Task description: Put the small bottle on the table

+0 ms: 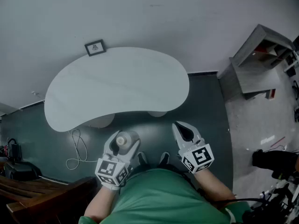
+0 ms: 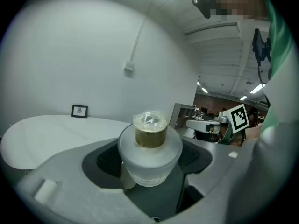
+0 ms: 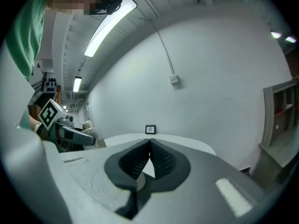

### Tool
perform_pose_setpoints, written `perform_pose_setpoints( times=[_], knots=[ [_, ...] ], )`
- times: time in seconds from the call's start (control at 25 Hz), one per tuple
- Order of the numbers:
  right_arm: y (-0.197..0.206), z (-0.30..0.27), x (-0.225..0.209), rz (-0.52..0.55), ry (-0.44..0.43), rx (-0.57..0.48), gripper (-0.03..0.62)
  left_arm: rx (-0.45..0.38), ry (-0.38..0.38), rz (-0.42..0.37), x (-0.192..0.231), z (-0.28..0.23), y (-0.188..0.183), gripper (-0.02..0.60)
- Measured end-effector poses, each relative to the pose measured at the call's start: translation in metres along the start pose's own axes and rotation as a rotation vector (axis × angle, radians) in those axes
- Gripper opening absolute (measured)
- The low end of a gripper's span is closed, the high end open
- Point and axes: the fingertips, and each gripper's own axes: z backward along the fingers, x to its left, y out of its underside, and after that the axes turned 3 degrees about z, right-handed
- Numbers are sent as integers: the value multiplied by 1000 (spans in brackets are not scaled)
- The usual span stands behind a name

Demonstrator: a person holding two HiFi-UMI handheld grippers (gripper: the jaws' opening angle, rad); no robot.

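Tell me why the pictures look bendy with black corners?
Left gripper view: the wide lens bows the wall, and the small bottle looms big. Right gripper view: same bending, and a ceiling light glares. Head view: dim and greyish, no black corners.

A small framed picture [image 1: 95, 47] stands at the desk's [image 1: 117, 85] far edge by the wall [image 1: 140, 13]. A white cable [image 1: 77, 148] loops on the dark floor [image 1: 208, 111]; a grey shelf unit [image 1: 252, 64] stands right.

White kidney-shaped table [image 1: 117, 85] set against pale wall, bearing one small black-framed picture [image 1: 95, 47] upright at far edge; below, dark green floor [image 1: 205, 106] with looped white cable [image 1: 77, 148] near table's left end.
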Motion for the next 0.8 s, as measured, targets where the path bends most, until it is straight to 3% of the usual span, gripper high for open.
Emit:
perform_pose_setpoints(
  times=[0.36, 0.8],
  knots=[
    [-6, 24, 1, -20, 63, -11, 2, 14, 23, -42, -8, 2, -4, 345],
    [-5, 52, -18, -25, 47, -12, 2, -35, -69, -30, -18, -1, -18, 345]
  ],
)
